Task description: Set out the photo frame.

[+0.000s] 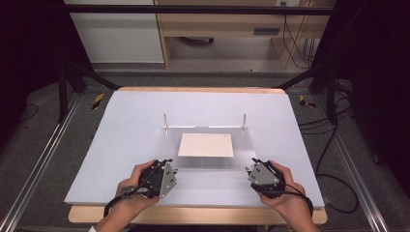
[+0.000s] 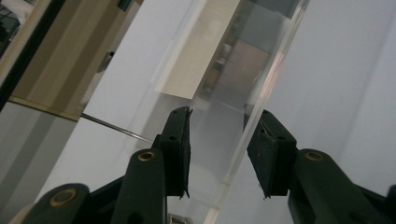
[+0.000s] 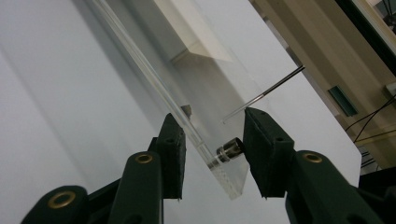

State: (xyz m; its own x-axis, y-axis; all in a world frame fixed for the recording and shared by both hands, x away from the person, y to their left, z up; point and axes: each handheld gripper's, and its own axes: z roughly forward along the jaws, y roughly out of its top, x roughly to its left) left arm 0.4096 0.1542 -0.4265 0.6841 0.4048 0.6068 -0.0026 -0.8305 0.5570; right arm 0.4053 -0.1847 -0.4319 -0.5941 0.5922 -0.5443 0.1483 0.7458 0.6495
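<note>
clear acrylic plate (image 1: 203,166) between both hands, left tongs (image 2: 218,144) and right tongs (image 3: 212,144) spread astride its near corners

The near corners of the clear acrylic sheet (image 1: 205,145) are pretty much covered by the left gripper (image 1: 175,170) and right gripper (image 1: 247,169) in the high view. Whether the fingers (image 2: 180,140) are actually touching the sheet's edge can't be made out.

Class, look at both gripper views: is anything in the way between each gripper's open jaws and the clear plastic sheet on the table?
Nothing visible. The left gripper and right gripper are open, each astride a near corner of the clear sheet.
</note>
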